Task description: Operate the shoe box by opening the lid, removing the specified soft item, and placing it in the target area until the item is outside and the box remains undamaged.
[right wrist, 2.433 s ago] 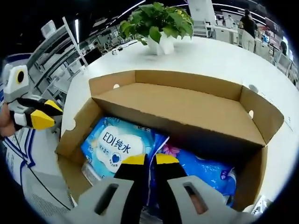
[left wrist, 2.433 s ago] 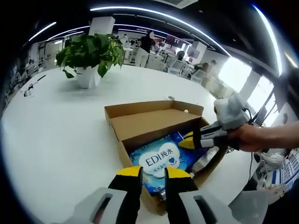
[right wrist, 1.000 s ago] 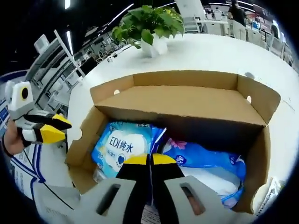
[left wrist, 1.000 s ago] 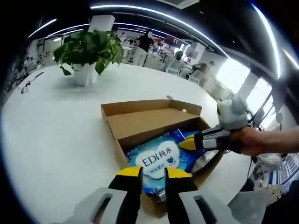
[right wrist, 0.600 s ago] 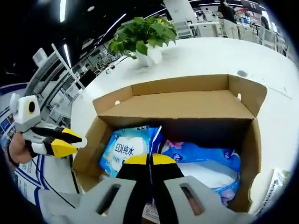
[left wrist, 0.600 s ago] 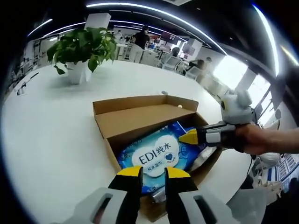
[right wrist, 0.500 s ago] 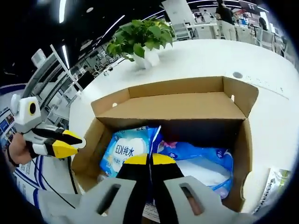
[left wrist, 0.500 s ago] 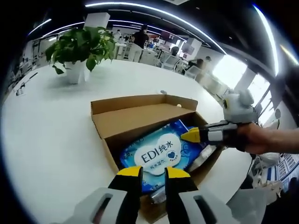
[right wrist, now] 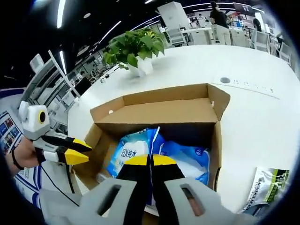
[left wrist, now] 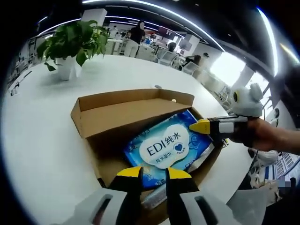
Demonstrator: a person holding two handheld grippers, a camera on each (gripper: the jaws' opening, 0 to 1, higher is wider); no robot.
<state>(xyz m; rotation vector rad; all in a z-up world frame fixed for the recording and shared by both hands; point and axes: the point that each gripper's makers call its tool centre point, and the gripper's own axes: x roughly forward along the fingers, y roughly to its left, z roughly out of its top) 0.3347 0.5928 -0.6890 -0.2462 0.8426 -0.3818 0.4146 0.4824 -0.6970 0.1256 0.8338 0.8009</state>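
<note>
So the shoe box (left wrist: pixel 126 110) sits open on the white worktop (left wrist: pixel 42 122), lid flap folded back on the far side, and the soft stuff is still partly inside it. In the left gripper view the blue and white wipes pack (left wrist: pixel 166 147) marked EDI lies tilted, its far end raised toward the box's right wall. The left claw (left wrist: pixel 153 172) hangs over the near edge of the box with its 2 yellow-tipped jaws a little apart and nothing between them. The right claw (left wrist: pixel 202 126) comes in from the right, held by a person's hand (left wrist: pixel 267 136), and its yellow tip touches the raised corner of the pack. In the right gripper view that claw (right wrist: pixel 150 160) has its jaws pressed together on the thin edge of the wipes pack (right wrist: pixel 133 150), with a second blue floral pack (right wrist: pixel 190 159) lying beside it deeper in the box (right wrist: pixel 159 110). The left claw (right wrist: pixel 77 151) shows there too, hovering just outside the box's left wall. Around it: a potted plant (left wrist: pixel 70 44) well behind the box, a green and white packet (right wrist: pixel 272 183) lying on the worktop (right wrist: pixel 253 108) off to the right, a small round port (right wrist: pixel 225 80) in the surface, and people standing among desks in the background.
</note>
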